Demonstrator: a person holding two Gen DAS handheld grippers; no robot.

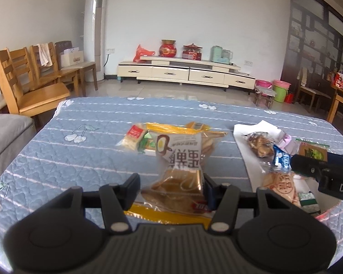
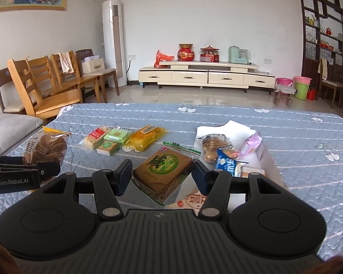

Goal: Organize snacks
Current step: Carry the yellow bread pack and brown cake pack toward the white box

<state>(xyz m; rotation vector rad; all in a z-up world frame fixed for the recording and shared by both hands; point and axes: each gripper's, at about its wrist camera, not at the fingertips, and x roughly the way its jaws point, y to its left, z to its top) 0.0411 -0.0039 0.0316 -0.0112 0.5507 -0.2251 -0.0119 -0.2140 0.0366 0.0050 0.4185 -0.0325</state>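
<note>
The job looks roughly half done, judging by 2 separate groups on the blue quilted desk [image 2: 297, 137]. At center-left of the right wrist view, a sorted row lies flat: a red-label cracker pack [image 2: 94, 137], 2 green packs [image 2: 112, 141] and a yellow bag [image 2: 146, 138], close together. At center-right, an unsorted heap sits on and around a white bag [image 2: 228, 127]: a clear cookie bag [image 2: 213, 146], a blue packet [image 2: 226, 165] and a pink packet [image 2: 251, 145], overlapping one another. Both tools carry something. The left gripper [image 1: 171, 186] has its jaws clamped on the lower part of an egg-cake pack [image 1: 179, 157], held above the near end of the sorted row at the center of the left wrist view. The right gripper [image 2: 162, 174] has its jaws closed against the sides of a brown-and-green biscuit pack [image 2: 163, 171], lifted between the 2 groups. Left to do, as I judge it: set down both carried packs in the row, then clear the heap, including a round-stamped pack [image 1: 283, 187] at lower right of the left wrist view.
</note>
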